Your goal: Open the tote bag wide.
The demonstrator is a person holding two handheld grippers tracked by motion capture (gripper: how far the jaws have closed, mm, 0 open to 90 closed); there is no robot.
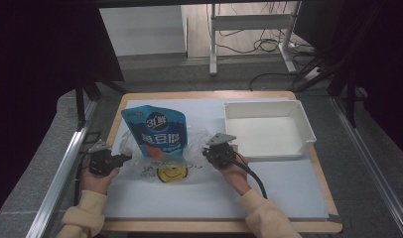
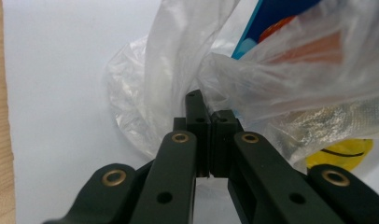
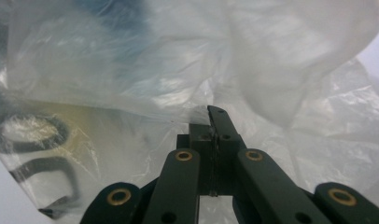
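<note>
Near the front-left part of the tabletop (image 1: pixel 289 198), the left gripper (image 1: pixel 121 159) is pinching a fold of the clear plastic bag (image 1: pixel 140 166), its jaws closed on the film with only a sliver of a gap behind the tips, as the left gripper view is showing (image 2: pixel 204 100). The bag is lying crumpled on the white sheet between the two hands, towards the front edge and left of centre, with a yellow smiley print (image 1: pixel 171 173) on its lower part. A blue snack pouch (image 1: pixel 155 130) is standing up out of the bag's mouth, leaning toward the back edge. At the bag's right side, the right gripper (image 1: pixel 207 153) is likewise clamping the film, jaws pressed together on a wrinkle (image 3: pixel 214 116). Further right, near the back-right corner, a white tray (image 1: pixel 308 130) is sitting empty, well apart from the bag. The bag is looking thin, soft and slippery, likely to stretch or slide out of a shallow pinch, so holding gathered folds at the rim on either side seems the safest grip. The pouch is appearing light but fairly stiff, and it could topple if the opening is being pulled unevenly.
</note>
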